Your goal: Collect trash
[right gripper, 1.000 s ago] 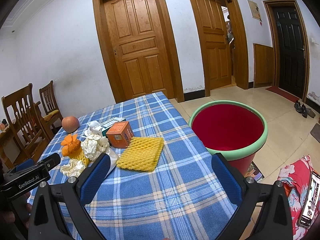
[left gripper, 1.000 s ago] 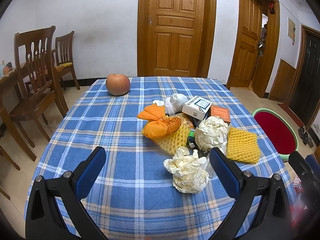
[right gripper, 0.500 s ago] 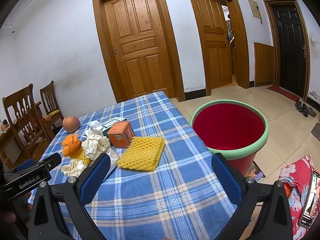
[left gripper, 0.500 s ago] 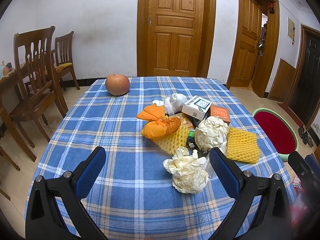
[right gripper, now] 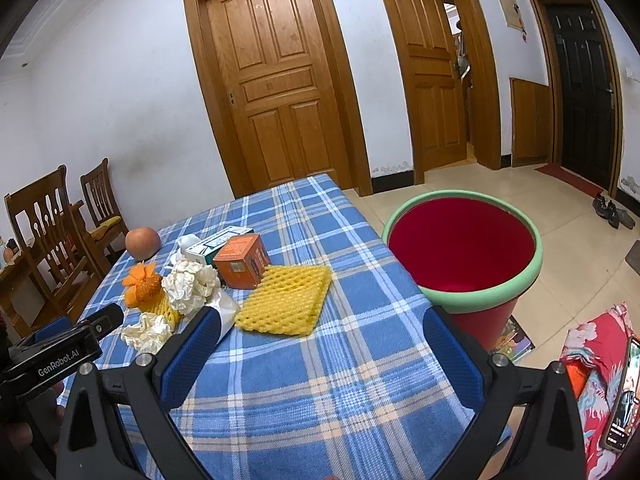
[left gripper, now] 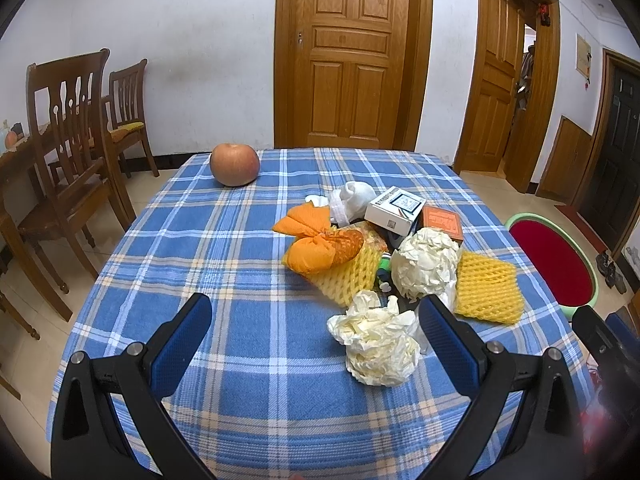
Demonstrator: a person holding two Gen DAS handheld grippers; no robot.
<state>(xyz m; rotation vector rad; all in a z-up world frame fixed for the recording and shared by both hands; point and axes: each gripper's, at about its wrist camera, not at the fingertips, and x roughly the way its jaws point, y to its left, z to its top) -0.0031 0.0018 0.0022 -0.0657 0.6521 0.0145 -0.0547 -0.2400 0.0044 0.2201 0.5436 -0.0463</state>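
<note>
2 grippers sit low over my blue plaid table [left gripper: 224, 240], both with jaws spread wide and holding nothing. Off its right edge stands the red bucket [right gripper: 460, 248] with a green rim. Ahead of my right gripper [right gripper: 320, 344] lies the yellow foam net [right gripper: 286, 300]. A crumpled paper wad [left gripper: 378, 344] rests between the tips of my left gripper [left gripper: 316, 320], near the right finger.

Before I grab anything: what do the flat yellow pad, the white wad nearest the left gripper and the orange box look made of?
Yellow pad: soft foam netting, judging by its open diamond mesh. White wad: crumpled matte paper or tissue, sharply creased. Orange box: printed cardboard, going by its crisp edges and flat faces.
</note>
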